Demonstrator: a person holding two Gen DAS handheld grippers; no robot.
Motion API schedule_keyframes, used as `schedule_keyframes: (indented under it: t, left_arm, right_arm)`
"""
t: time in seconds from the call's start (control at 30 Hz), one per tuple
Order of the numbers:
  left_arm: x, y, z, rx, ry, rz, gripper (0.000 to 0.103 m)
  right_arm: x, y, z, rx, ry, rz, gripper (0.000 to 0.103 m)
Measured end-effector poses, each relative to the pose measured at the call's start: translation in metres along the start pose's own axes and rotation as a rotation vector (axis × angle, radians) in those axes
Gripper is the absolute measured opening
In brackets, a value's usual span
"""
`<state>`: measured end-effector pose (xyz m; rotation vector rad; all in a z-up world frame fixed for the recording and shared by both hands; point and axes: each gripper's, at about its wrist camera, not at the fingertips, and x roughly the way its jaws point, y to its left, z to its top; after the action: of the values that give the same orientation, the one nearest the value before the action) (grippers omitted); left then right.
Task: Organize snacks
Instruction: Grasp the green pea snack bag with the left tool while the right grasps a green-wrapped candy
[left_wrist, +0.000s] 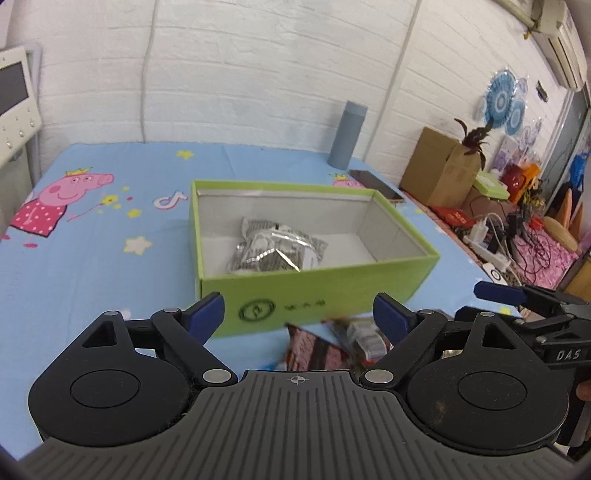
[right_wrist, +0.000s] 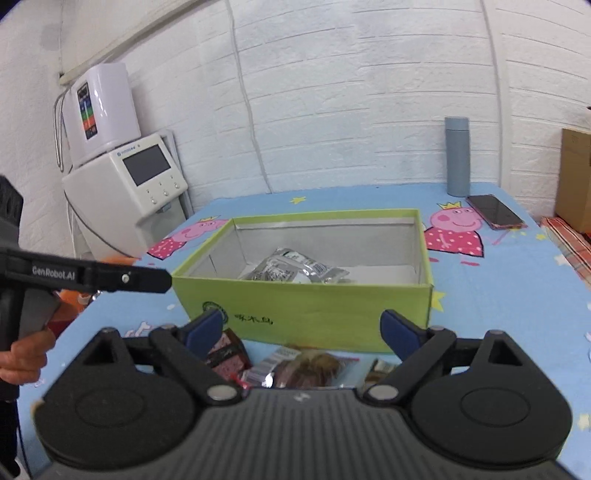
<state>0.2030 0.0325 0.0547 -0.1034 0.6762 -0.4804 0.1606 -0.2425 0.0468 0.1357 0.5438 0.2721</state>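
Note:
A green open box (left_wrist: 321, 295) (right_wrist: 306, 310) stands on the blue cartoon tablecloth. A silver snack packet (left_wrist: 277, 249) (right_wrist: 295, 267) lies inside it. Several loose snack packets (left_wrist: 325, 347) (right_wrist: 291, 365) lie on the cloth in front of the box's near wall. My left gripper (left_wrist: 299, 317) is open and empty, just above those packets. My right gripper (right_wrist: 303, 328) is open and empty, also over the packets. The right gripper shows at the right edge of the left wrist view (left_wrist: 517, 295); the left one at the left edge of the right wrist view (right_wrist: 92, 277).
A grey-blue bottle (left_wrist: 347, 134) (right_wrist: 457, 155) and a dark phone (left_wrist: 375, 184) (right_wrist: 495, 210) sit behind the box at the table's far right. A white appliance (right_wrist: 125, 192) stands off the table's left. Cardboard boxes (left_wrist: 439, 166) and clutter lie right of the table.

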Motion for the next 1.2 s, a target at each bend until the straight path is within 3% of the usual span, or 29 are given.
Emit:
schedule_keyframes:
  t: [0.17, 0.37, 0.5, 0.63, 0.73, 0.83, 0.93, 1.03, 1.1, 1.2]
  left_arm:
    - [-0.026, -0.023, -0.053, 0.008, 0.015, 0.002, 0.080]
    - [-0.049, -0.031, -0.119, -0.058, 0.094, -0.010, 0.078]
    - [-0.059, -0.025, -0.148, -0.108, 0.145, -0.010, 0.075]
    - [-0.055, -0.016, -0.144, -0.141, 0.152, -0.018, 0.071]
    - [-0.047, -0.014, -0.133, -0.152, 0.156, -0.071, 0.071]
    - [-0.031, -0.017, -0.125, -0.152, 0.189, -0.114, 0.070]
    - [-0.019, -0.024, -0.126, -0.143, 0.230, -0.110, 0.066]
    - [-0.013, -0.027, -0.131, -0.146, 0.246, -0.110, 0.063]
    - [-0.015, -0.029, -0.132, -0.122, 0.235, -0.080, 0.047]
    - [-0.018, -0.025, -0.134, -0.120, 0.240, -0.068, 0.036]
  right_arm:
    - [-0.052, 0.011, -0.051, 0.069, -0.016, 0.063, 0.093]
    - [-0.076, 0.053, -0.122, 0.047, 0.072, 0.070, 0.093]
    - [-0.083, 0.085, -0.157, 0.019, 0.149, 0.131, 0.093]
    - [-0.066, 0.109, -0.166, -0.053, 0.184, 0.168, 0.093]
    - [-0.050, 0.125, -0.164, -0.153, 0.172, 0.129, 0.091]
    - [-0.034, 0.132, -0.164, -0.198, 0.178, 0.115, 0.083]
    - [-0.032, 0.138, -0.164, -0.249, 0.174, 0.082, 0.076]
    - [-0.036, 0.139, -0.166, -0.257, 0.173, 0.071, 0.076]
    - [-0.039, 0.142, -0.169, -0.277, 0.172, 0.074, 0.076]
    - [-0.040, 0.134, -0.167, -0.247, 0.170, 0.080, 0.076]
